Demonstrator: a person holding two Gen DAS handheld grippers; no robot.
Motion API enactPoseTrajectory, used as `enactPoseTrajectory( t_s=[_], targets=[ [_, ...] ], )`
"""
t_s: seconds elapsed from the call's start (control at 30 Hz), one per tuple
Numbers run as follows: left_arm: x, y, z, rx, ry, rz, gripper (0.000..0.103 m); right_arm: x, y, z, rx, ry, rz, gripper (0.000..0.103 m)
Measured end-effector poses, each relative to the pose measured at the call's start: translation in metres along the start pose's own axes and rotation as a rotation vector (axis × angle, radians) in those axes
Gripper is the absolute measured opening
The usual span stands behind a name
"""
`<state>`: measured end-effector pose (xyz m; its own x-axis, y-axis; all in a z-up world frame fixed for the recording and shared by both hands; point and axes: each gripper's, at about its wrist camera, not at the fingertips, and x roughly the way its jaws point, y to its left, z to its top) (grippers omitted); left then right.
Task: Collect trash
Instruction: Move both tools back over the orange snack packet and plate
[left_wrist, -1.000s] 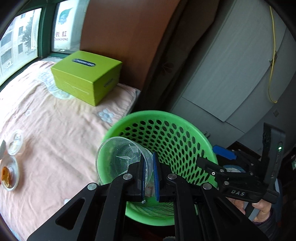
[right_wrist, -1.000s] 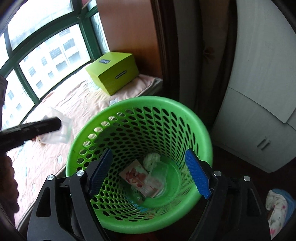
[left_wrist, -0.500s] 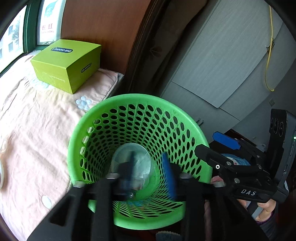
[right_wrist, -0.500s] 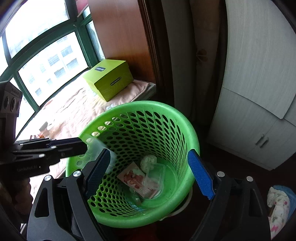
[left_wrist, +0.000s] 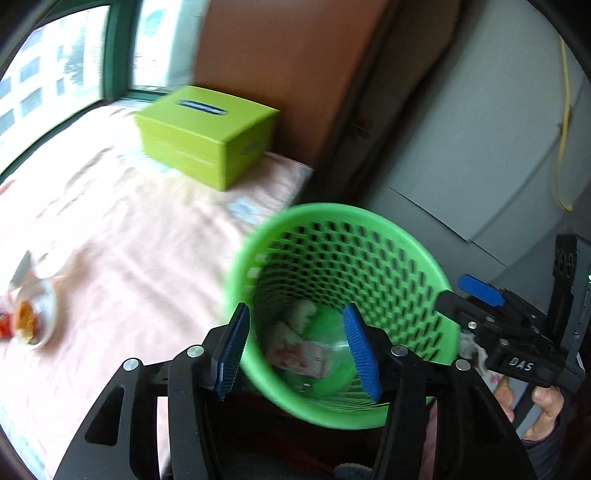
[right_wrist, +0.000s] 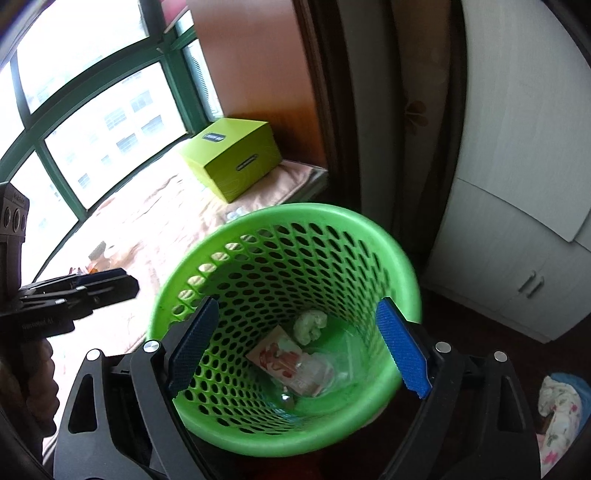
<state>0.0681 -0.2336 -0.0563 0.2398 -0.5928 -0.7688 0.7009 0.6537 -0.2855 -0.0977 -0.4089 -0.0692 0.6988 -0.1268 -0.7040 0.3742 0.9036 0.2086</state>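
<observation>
A green perforated basket (left_wrist: 369, 229) (right_wrist: 303, 218) stands on the floor beside the bed. Inside lie a printed wrapper (right_wrist: 284, 356), a crumpled tissue (right_wrist: 310, 325) and clear plastic, the cup among it (right_wrist: 336, 363). My left gripper (left_wrist: 299, 350) is open and empty above the basket's near rim; it also shows in the right wrist view (right_wrist: 99, 284). My right gripper (right_wrist: 299, 345) is open and empty over the basket, and shows in the left wrist view (left_wrist: 480, 295). A small clear container with orange food (left_wrist: 31, 317) lies on the bed.
A lime green box (left_wrist: 207, 133) (right_wrist: 232, 157) sits on the pink bedding (left_wrist: 110, 229) by the window. A grey wardrobe (right_wrist: 517, 184) stands to the right. A floral cloth (right_wrist: 557, 406) lies on the floor at the right.
My left gripper carried the clear cup over the basket, opened and let it drop inside. It has since swung back towards the bed. My right gripper stayed open over the basket.
</observation>
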Motion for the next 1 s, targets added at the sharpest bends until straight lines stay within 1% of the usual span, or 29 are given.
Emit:
enactPoseTrajectory(
  t_s=[0.07,0.1,0.27,0.67,0.73,0.77,0.9,1.0],
  targets=[
    [-0.009,0.017,-0.001,-0.031,-0.015,0.024,0.052,0.003,0.010,0.002,-0.016,0.005,0.015,0.087],
    [-0.014,0.026,-0.002,-0.049,-0.026,0.044,0.054,0.005,0.014,0.004,-0.023,0.008,0.022,0.087],
    [-0.039,0.074,-0.009,-0.128,-0.063,0.128,0.054,0.016,0.044,0.010,-0.074,0.024,0.061,0.088],
    [-0.094,0.212,-0.033,-0.386,-0.125,0.333,0.055,0.046,0.130,0.025,-0.190,0.066,0.179,0.089],
    [-0.102,0.236,-0.038,-0.425,-0.130,0.373,0.060,0.052,0.146,0.026,-0.212,0.075,0.196,0.089],
    [-0.105,0.246,-0.039,-0.441,-0.132,0.392,0.060,0.055,0.152,0.026,-0.218,0.079,0.205,0.089],
    [-0.115,0.285,-0.044,-0.491,-0.132,0.434,0.060,0.068,0.183,0.024,-0.263,0.105,0.232,0.089],
    [-0.119,0.309,-0.047,-0.518,-0.129,0.450,0.060,0.079,0.206,0.022,-0.295,0.124,0.258,0.089]
  ],
)
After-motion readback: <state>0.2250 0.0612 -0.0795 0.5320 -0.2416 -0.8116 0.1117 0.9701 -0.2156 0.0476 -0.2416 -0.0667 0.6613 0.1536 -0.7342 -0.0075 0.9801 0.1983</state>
